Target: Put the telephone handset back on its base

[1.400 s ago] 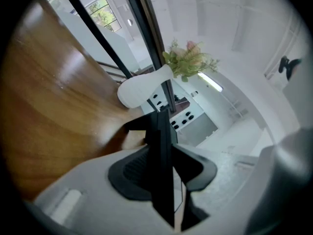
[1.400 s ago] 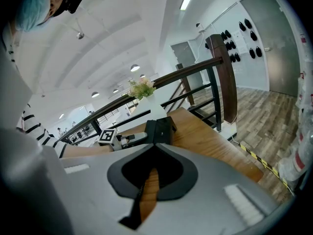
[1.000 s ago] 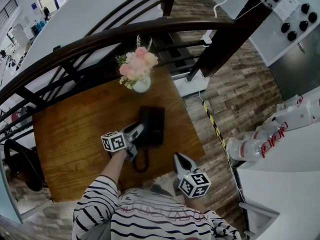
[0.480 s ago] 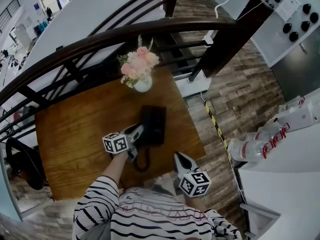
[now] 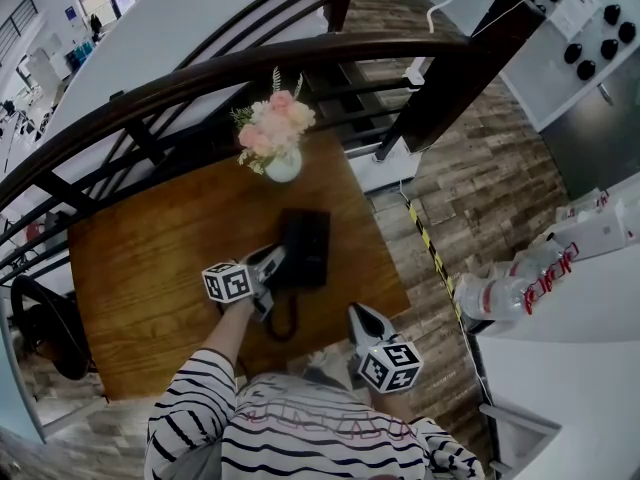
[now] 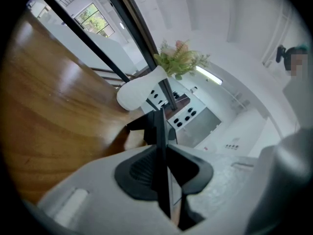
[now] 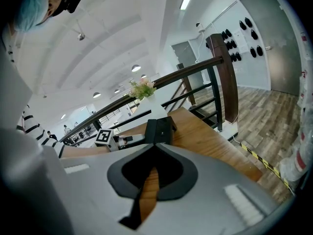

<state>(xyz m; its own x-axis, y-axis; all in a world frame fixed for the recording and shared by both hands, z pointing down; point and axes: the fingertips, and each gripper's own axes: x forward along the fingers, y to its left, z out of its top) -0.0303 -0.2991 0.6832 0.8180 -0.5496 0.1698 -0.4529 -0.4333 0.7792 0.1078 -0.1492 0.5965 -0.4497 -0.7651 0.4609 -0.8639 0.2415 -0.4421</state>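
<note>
Where the wooden table carries the black telephone base, the black handset lies at that base's left side. My left gripper has just been closing its jaws and now clamps the handset. My right gripper hangs nearer, at the table's near edge, jaws together on nothing.

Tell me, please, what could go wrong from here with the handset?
The left gripper has just been closing its jaws on the handset. A poor hold may let it slip. The cord lies looped in front of the base and could snag. The flower vase stands close behind.
</note>
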